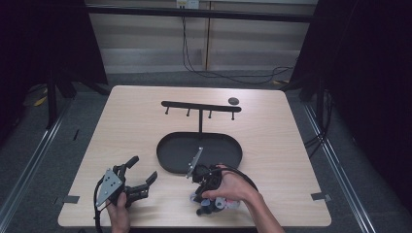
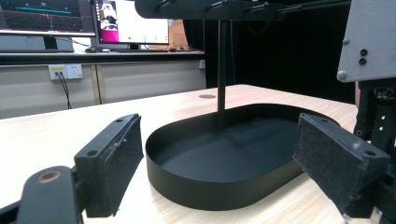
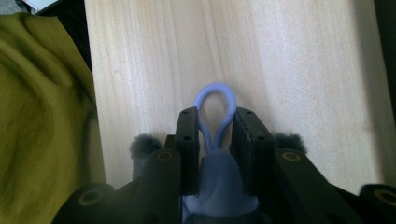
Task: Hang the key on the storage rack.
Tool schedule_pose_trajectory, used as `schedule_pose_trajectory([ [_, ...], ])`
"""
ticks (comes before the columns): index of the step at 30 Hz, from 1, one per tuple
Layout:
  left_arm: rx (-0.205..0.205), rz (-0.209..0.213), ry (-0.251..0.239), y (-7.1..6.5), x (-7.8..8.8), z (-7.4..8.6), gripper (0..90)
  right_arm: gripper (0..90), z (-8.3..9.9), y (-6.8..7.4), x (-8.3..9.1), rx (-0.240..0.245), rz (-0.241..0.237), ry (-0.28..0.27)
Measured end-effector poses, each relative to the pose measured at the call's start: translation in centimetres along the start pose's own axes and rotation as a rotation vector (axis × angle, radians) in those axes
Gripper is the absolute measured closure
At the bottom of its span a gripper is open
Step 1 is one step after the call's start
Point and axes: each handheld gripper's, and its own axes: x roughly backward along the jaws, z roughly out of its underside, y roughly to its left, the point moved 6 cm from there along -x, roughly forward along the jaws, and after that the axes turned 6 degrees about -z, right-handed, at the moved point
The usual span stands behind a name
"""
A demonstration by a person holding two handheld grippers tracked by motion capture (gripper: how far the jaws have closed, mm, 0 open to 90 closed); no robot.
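My right gripper (image 3: 215, 140) sits at the table's (image 1: 145, 121) near edge, about 5 o'clock from the black tray (image 1: 167, 150). Its jaws stand narrow and press on a pale blue soft thing (image 3: 215, 175) whose loop (image 3: 215, 100) pokes out past the jaw tips. What the thing is I cannot tell from the right gripper view. In the high view the same gripper (image 1: 206, 194) points back toward me, the hand (image 1: 233, 187) wrapped over it, bits of pale blue and grey showing under the fingers.

My left gripper (image 1: 141, 174) rests near the table's front left, 8 o'clock from the tray. Jaws wide, nothing between them. In the left gripper view the pads (image 2: 119, 158) frame the tray (image 2: 219, 184).

A black stand (image 1: 200, 109) with a crossbar and four pegs rises from the tray's far side, at 12 o'clock. A small dark disc (image 1: 233, 101) lies on the table just beyond its right end.
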Motion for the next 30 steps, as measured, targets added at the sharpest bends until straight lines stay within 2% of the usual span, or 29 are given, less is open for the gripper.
schedule_pose_trajectory([
  [6, 0.000, 0.000, 0.000, 0.0, 0.0, 0.0, 15.4, 79.9, 0.3, -0.1, 0.3, -0.030, -0.013, -0.001],
  [8, 0.001, 0.000, 0.000, 0.0, 0.0, 0.0, 15.4, 80.7, 0.3, -0.3, 0.4, -0.025, -0.010, -0.008],
  [9, 0.000, 0.000, 0.000, 0.0, 0.0, 0.0, 15.4, 81.7, 0.4, -0.2, 0.5, -0.042, -0.014, -0.003],
  [10, 0.000, 0.000, 0.000, 0.0, 0.0, 0.0, 15.5, 82.0, 0.5, -0.4, 0.4, -0.030, -0.002, 0.000],
  [15, 0.003, 0.000, 0.001, 0.0, 0.0, 0.0, 15.4, 84.9, 1.1, -0.5, 0.5, -0.067, -0.003, 0.013],
  [18, 0.003, 0.000, 0.001, 0.0, 0.0, 0.0, 15.4, 85.7, 1.2, -0.7, 0.8, -0.061, 0.004, 0.002],
  [19, 0.003, 0.000, 0.001, 0.0, 0.0, 0.0, 15.4, 85.8, 1.3, -0.7, 1.0, -0.072, 0.005, 0.000],
  [23, 0.003, 0.001, 0.001, 0.0, 0.0, 0.0, 15.4, 86.3, 1.3, -0.7, 1.7, -0.065, 0.027, -0.005],
  [24, 0.003, 0.001, 0.001, 0.0, 0.0, 0.0, 15.5, 86.3, 1.3, -0.8, 2.0, -0.066, 0.045, -0.005],
  [27, 0.003, 0.000, 0.001, 0.0, 0.0, 0.0, 15.4, 86.2, 1.3, -0.9, 2.1, -0.059, 0.047, 0.012],
  [28, 0.003, 0.001, 0.001, 0.0, 0.0, 0.0, 15.4, 86.1, 1.3, -0.8, 2.1, -0.065, 0.033, 0.020],
  [30, 0.003, 0.001, 0.000, 0.0, 0.0, 0.0, 15.4, 86.0, 1.3, -0.9, 2.0, -0.072, 0.044, 0.025],
])
